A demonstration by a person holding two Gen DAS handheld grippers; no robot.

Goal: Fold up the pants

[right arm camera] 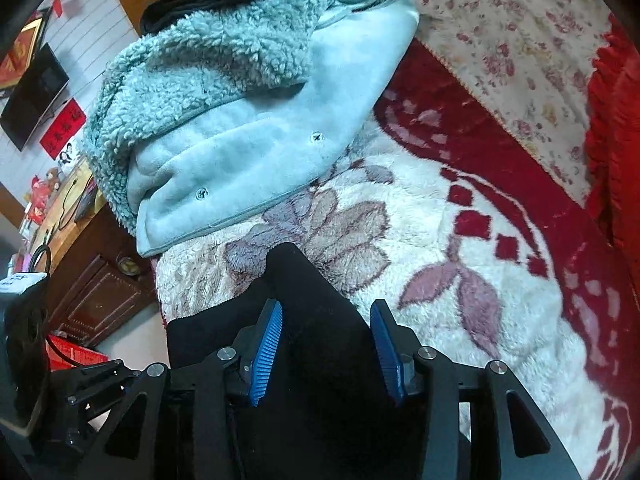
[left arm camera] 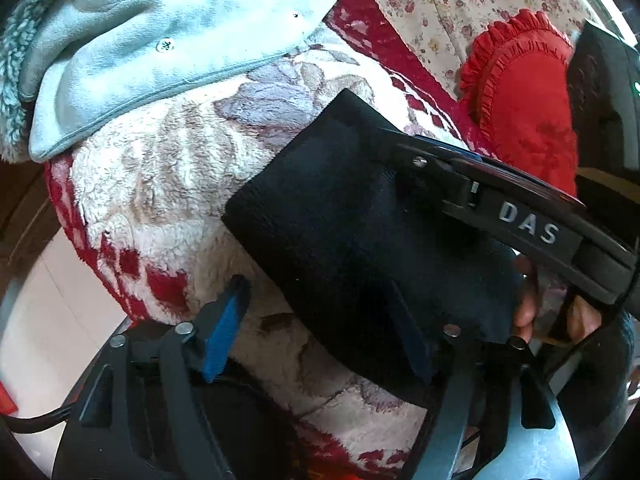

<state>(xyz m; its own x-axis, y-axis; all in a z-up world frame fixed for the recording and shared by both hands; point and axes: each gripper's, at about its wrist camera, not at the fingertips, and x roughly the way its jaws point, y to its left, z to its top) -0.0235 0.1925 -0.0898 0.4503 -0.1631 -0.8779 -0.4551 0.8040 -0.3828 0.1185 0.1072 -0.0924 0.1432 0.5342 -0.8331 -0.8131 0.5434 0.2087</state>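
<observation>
Blue-padded left tongs fill the bottom of the left wrist view, spread wide, with the black pants lying between the pads but not pressed by either: the pad at 7 o'clock stands clear of the cloth and the other is half hidden under it. From 3 o'clock the right tongs reach in across the same bundle; in their own view the two blue pads stand apart over the dark cloth, with no pinch to be seen. The pants lie as a compact, already doubled bundle on the fleecy red-and-cream blanket of the bed, well below the pale blue fleece jacket at 11 o'clock and beside the red frilled cushion at 2 o'clock. They look like a soft, light knit that will sag and slide off a shallow grip, so a hold at a folded edge or corner, through all the layers, seems soundest.
</observation>
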